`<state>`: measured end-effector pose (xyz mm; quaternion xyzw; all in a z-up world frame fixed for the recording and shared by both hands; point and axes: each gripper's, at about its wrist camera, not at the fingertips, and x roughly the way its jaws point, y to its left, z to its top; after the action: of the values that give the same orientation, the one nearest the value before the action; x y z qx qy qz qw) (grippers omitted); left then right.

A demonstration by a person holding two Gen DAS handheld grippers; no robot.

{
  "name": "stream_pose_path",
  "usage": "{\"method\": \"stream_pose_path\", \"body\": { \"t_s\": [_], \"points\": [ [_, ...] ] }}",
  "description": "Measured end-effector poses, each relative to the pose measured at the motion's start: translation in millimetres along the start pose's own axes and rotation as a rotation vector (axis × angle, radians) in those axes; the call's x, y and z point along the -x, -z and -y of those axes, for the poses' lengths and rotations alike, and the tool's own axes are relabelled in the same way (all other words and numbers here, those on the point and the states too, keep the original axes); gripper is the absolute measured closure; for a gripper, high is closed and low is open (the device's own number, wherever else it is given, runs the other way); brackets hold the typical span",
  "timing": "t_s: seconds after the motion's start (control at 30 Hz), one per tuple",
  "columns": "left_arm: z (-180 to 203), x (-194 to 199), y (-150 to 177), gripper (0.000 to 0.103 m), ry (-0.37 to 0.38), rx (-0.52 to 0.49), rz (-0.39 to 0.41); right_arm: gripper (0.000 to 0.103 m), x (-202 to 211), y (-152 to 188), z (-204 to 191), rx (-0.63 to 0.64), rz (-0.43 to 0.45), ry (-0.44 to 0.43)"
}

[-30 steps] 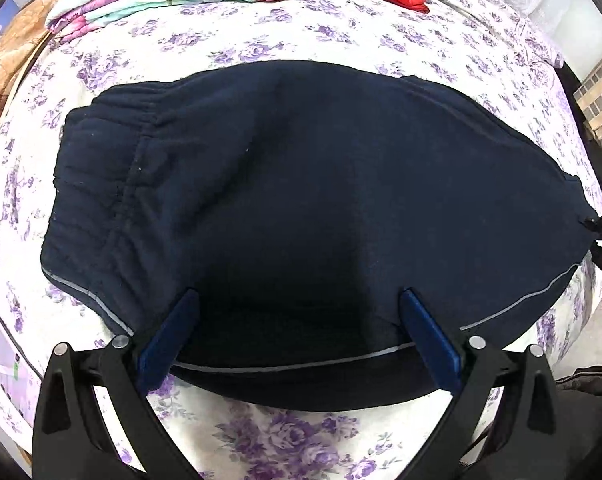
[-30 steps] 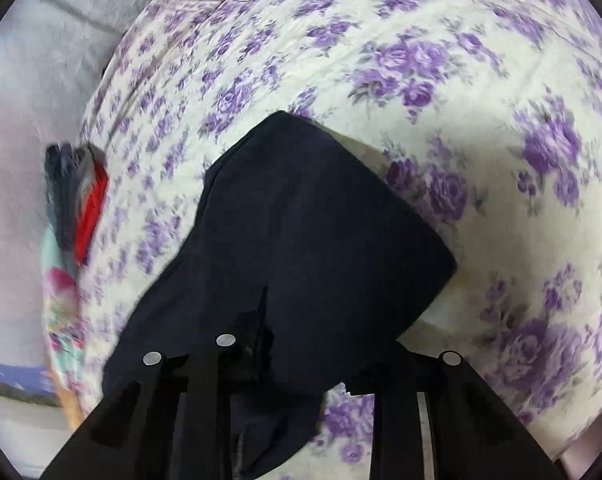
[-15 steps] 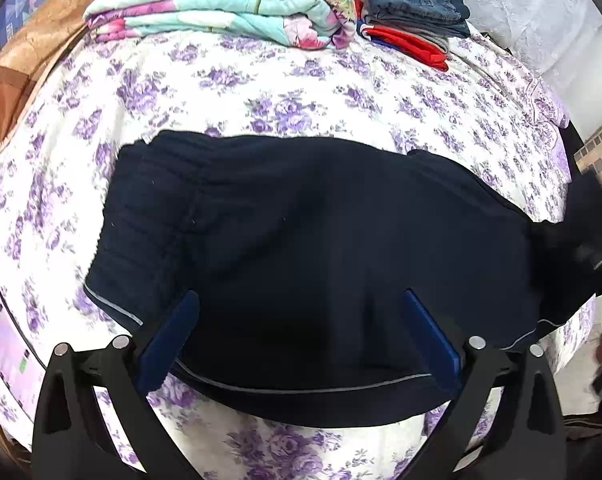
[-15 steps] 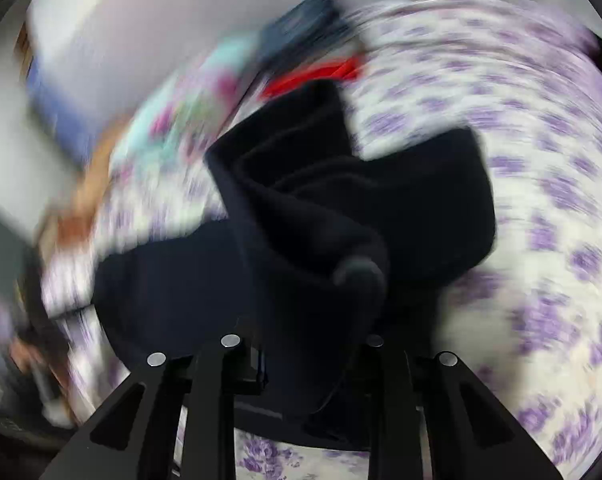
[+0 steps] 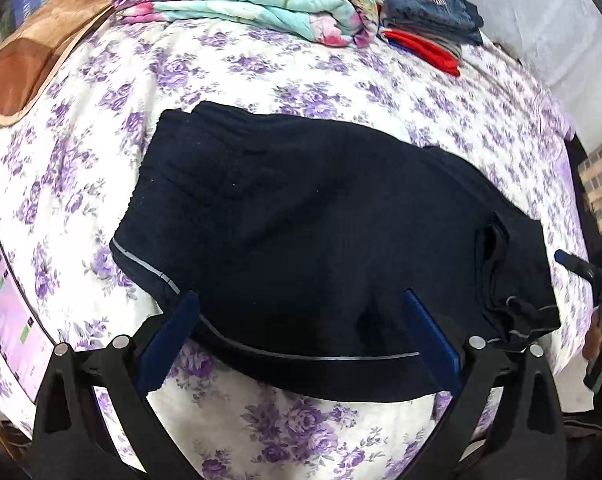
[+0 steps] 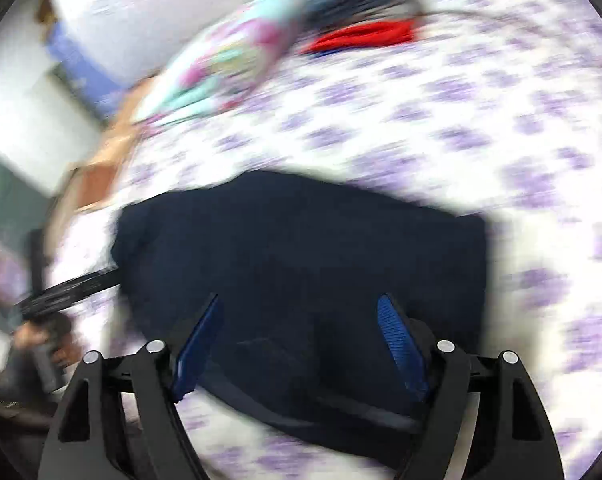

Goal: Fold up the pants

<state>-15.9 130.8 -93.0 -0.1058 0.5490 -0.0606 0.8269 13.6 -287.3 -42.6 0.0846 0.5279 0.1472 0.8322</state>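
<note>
Your left black two-finger gripper with blue pads [image 5: 299, 330] has its jaws spread wide, gripping nothing. Your right black gripper with blue ribbed pads [image 6: 301, 340] also has its jaws wide apart and empty; its view is motion-blurred.

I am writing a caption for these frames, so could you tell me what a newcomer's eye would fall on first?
The dark navy pants dominate, lying folded across the middle of the purple-flowered bedsheet, with the open left gripper and open right gripper over their near edge. Behind them, at the far end of the bed, lie a bright turquoise-and-pink quilt and a pile of folded clothes.
</note>
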Motion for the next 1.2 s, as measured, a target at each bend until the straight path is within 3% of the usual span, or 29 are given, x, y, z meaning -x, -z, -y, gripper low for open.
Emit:
{"method": "stream_pose_path", "body": {
  "t_s": [0.03, 0.1, 0.17, 0.23, 0.27, 0.33, 0.4, 0.57, 0.7, 0.8, 0.87, 0.9, 0.93, 0.97, 1.03, 1.13, 1.2],
  "points": [
    [0.5, -0.5, -0.7, 0.005, 0.006, 0.002, -0.001, 0.045, -0.9, -3.4, 10.5, -0.015, 0.001, 0.044],
    [4.4, -2.8, -2.4, 0.005, 0.012, 0.0, -0.007, 0.062, -6.2, -1.7, 28.1, -0.063, -0.019, 0.051],
    [13.5, -6.5, -5.1, 0.005, 0.02, -0.008, -0.016, 0.065, -26.2, 9.8, 32.3, -0.057, -0.092, 0.036],
    [28.2, -11.1, -9.0, 0.005, 0.045, -0.034, -0.023, 0.063, -54.4, 28.5, 17.2, 0.061, -0.193, 0.123],
    [38.2, -14.7, -11.5, 0.005, 0.056, -0.055, -0.032, 0.06, -55.5, 33.6, 7.4, 0.143, -0.173, 0.178],
    [60.9, -23.1, -16.5, 0.005, 0.073, -0.107, -0.055, 0.041, -46.6, 32.9, 0.1, 0.155, -0.175, 0.143],
    [87.3, -32.0, -21.3, 0.005, 0.099, -0.17, -0.073, 0.041, -27.4, 26.8, 4.0, 0.104, -0.141, 0.09],
    [131.2, -45.7, -29.9, 0.005, 0.119, -0.257, -0.088, 0.026, -2.9, 13.3, -14.0, 0.167, -0.061, 0.103],
    [133.1, -49.5, -34.2, 0.005, 0.103, -0.249, -0.098, 0.027, -33.1, 2.1, -44.2, 0.171, -0.094, 0.049],
    [115.6, -45.8, -36.2, 0.005, 0.068, -0.206, -0.094, 0.026, -62.4, -3.6, -70.1, 0.198, -0.112, 0.069],
    [98.6, -42.0, -36.4, 0.005, 0.05, -0.17, -0.086, 0.02, -84.1, -11.8, -82.3, 0.22, -0.129, 0.11],
    [89.9, -40.6, -35.7, 0.005, 0.037, -0.15, -0.083, 0.023, -92.0, -7.2, -88.1, 0.271, -0.129, 0.166],
    [79.0, -39.8, -34.3, 0.005, 0.02, -0.121, -0.085, 0.043, -99.6, -7.2, -93.1, 0.296, -0.127, 0.208],
    [69.0, -39.6, -32.8, 0.005, 0.008, -0.088, -0.091, 0.055, -102.6, -6.9, -92.5, 0.307, -0.124, 0.252],
    [54.9, -38.7, -29.8, 0.005, 0.011, -0.031, -0.104, 0.095, -91.3, -14.6, -83.0, 0.26, -0.089, 0.235],
    [45.9, -35.0, -26.4, 0.005, 0.022, 0.006, -0.095, 0.095, -55.6, -31.8, -83.0, 0.233, 0.028, 0.261],
    [46.6, -33.6, -24.9, 0.005, 0.027, 0.0, -0.086, 0.094, -42.5, -41.6, -89.1, 0.24, 0.061, 0.231]
  ]
}}
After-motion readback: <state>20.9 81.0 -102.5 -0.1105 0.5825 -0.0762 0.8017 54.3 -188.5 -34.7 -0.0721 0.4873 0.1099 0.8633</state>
